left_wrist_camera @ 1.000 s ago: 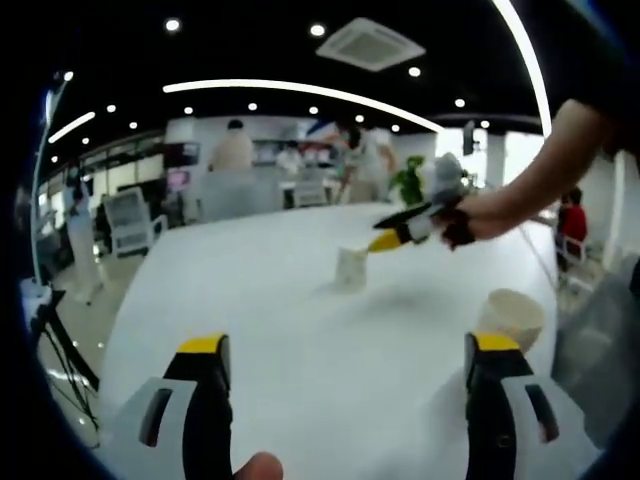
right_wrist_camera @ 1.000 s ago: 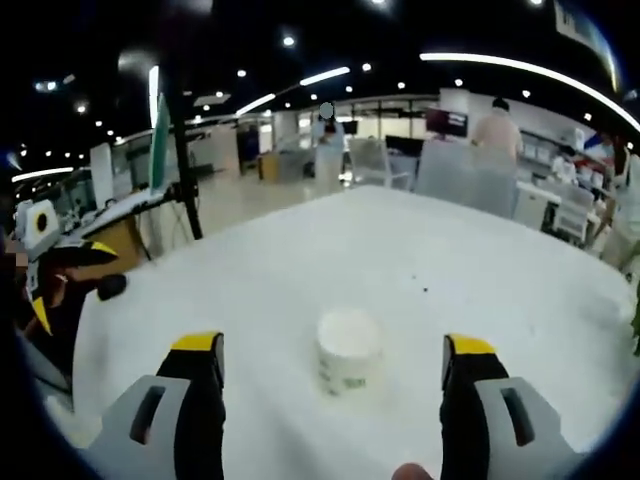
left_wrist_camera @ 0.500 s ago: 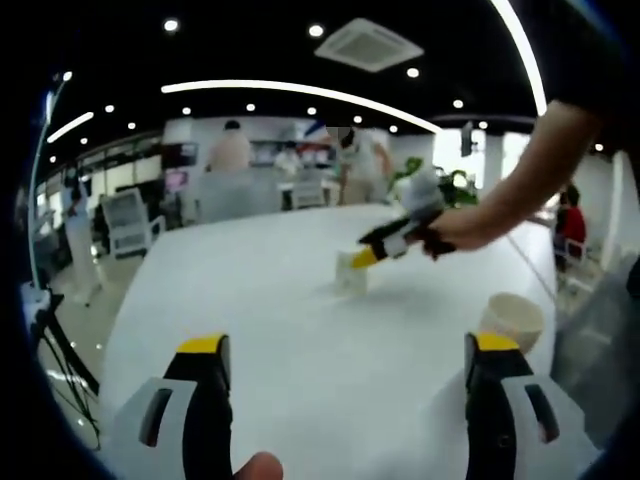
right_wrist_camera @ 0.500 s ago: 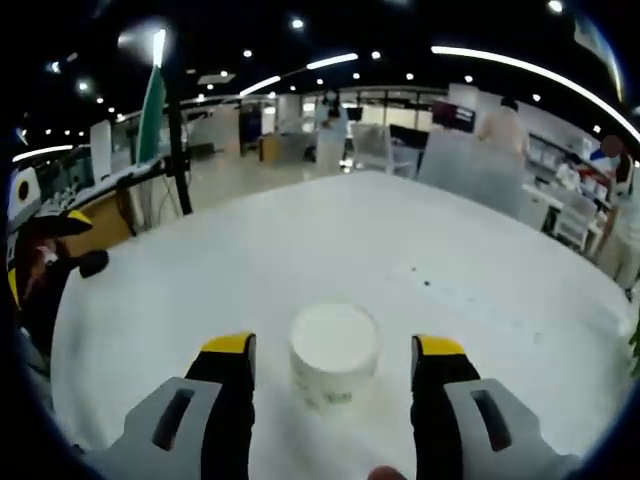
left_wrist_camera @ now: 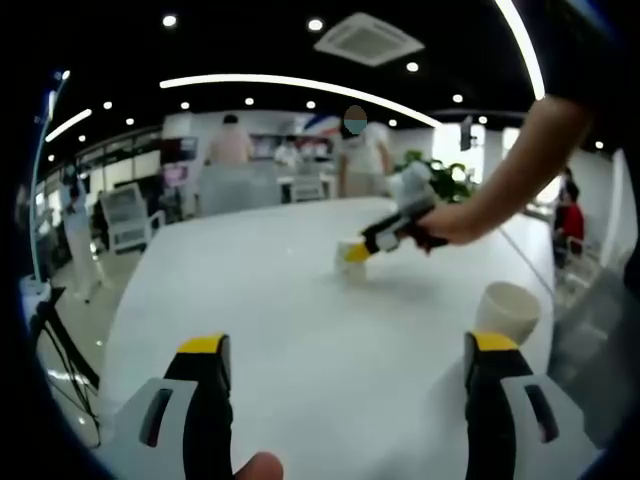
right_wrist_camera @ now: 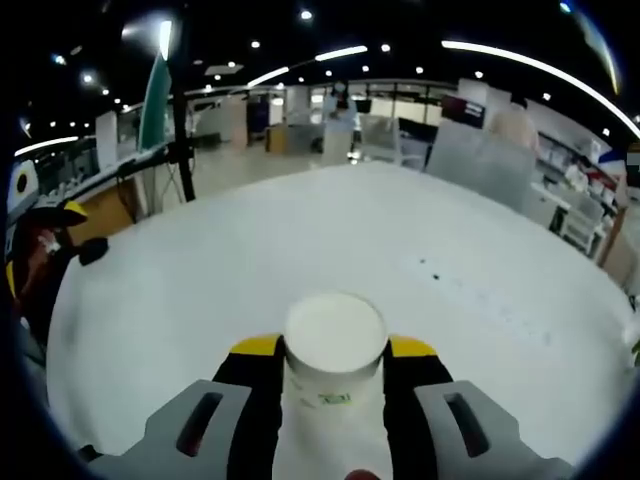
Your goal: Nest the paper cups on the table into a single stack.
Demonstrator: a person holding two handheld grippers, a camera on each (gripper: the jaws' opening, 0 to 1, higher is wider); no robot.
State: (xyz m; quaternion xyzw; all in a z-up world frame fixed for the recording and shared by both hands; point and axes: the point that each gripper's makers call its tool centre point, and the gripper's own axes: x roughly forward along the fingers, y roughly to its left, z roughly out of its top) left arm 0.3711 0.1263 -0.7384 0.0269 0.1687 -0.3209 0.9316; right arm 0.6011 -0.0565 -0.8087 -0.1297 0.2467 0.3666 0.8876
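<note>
Your right gripper (right_wrist_camera: 333, 352) had its yellow-tipped jaws set against both sides of an upside-down white paper cup (right_wrist_camera: 333, 345), flat base upward, standing on the white table (right_wrist_camera: 300, 230). The jaws looked pressed to the cup wall, so I took it as gripped, though how firmly could not be told. In the left gripper view the same cup (left_wrist_camera: 349, 256) sat far out on the table, with your right gripper (left_wrist_camera: 362, 249) at it and your arm reaching in from the right.

Your left gripper (left_wrist_camera: 345, 352) hung above the near table edge with its jaws spread wide and nothing between them. A second paper cup (left_wrist_camera: 506, 312), mouth up, stood near on the right, well apart from the far one.

The main risk was the squeeze. Thin paper walls dent easily, and a crushed or ovalled cup would probably not slide cleanly into or over another. Too light a hold carried the opposite danger: the cup could slip or tip as you lifted it.

Orientation was the second hazard. One cup stood inverted and the other upright, so bringing them together as they were would likely jam rim against rim rather than nest.

The upright cup also stood close to the table's right edge; a careless nudge could send it over.
</note>
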